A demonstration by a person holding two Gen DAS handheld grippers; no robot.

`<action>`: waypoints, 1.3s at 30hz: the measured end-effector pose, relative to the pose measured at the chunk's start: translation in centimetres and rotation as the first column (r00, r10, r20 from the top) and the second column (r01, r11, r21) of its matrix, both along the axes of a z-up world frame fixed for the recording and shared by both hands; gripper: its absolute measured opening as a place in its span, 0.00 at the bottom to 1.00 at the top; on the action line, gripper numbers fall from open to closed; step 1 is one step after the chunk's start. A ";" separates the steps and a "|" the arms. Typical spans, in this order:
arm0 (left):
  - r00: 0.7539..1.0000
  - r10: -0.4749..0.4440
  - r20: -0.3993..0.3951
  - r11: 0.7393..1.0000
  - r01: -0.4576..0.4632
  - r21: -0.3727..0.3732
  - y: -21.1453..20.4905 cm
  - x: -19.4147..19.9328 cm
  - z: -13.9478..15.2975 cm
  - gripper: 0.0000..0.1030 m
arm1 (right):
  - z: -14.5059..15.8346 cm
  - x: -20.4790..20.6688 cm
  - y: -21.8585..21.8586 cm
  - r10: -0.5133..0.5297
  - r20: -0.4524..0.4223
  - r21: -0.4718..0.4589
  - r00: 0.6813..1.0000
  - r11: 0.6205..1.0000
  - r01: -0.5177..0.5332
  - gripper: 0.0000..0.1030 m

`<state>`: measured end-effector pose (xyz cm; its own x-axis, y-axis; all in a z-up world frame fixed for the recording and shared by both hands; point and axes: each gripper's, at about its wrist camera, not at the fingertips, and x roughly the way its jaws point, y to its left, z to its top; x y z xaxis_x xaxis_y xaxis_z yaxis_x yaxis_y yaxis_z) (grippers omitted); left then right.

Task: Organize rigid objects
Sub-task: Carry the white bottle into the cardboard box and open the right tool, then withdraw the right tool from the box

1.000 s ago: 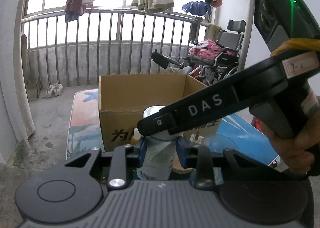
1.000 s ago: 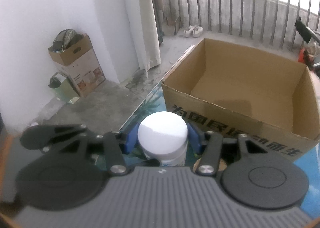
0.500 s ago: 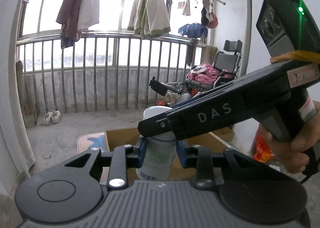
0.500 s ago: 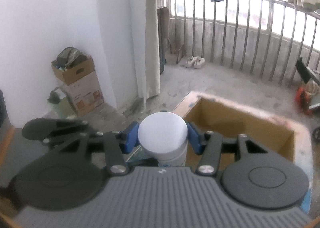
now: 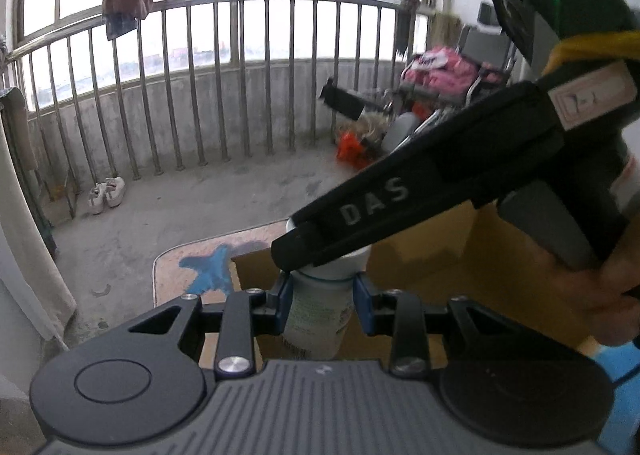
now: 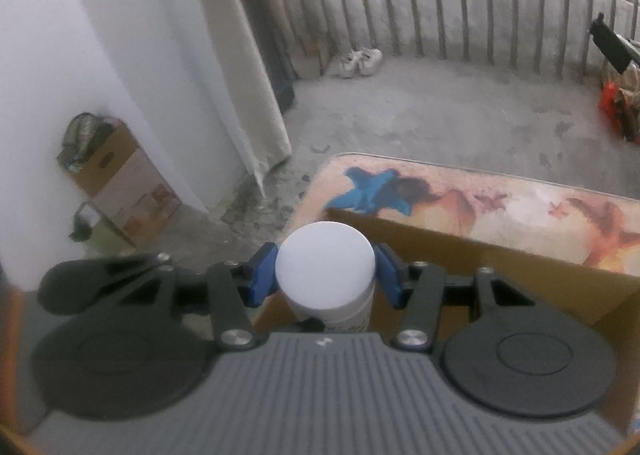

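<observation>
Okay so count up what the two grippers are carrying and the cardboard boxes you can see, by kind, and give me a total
White round-lidded jars, held in the right gripper: 1
White labelled bottles, held in the left gripper: 1
Brown cardboard boxes: 2, the open one under the grippers and a smaller one by the wall
Total: 4

A bare grey concrete floor (image 6: 460, 115) fills the middle of both views, stained and gritty toward the wall at left. A printed mat (image 6: 500, 211) with a blue shape and orange figures covers the surface at centre right, and an open cardboard box (image 6: 520, 275) stands on it at the lower right. A pair of pale shoes (image 6: 356, 61) sits on the floor near the railing at upper centre. A smaller carton (image 6: 120, 179) stands on the floor at left, against the white wall.
</observation>
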<state>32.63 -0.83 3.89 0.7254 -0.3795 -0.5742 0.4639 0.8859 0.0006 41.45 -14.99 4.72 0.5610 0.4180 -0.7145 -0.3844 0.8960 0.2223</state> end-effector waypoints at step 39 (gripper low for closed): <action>0.999 0.008 0.042 0.997 -0.012 0.080 -0.5 -2.9 1.8 0.87 | -0.2 -0.2 -1.7 -0.060 0.031 0.040 0.998 0.997 0.059 0.79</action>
<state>29.70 -1.32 5.71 0.7526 -0.3262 -0.5721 0.4532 0.8868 0.0906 41.29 -16.67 4.48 0.6084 0.4101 -0.6794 -0.3381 0.9085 0.2456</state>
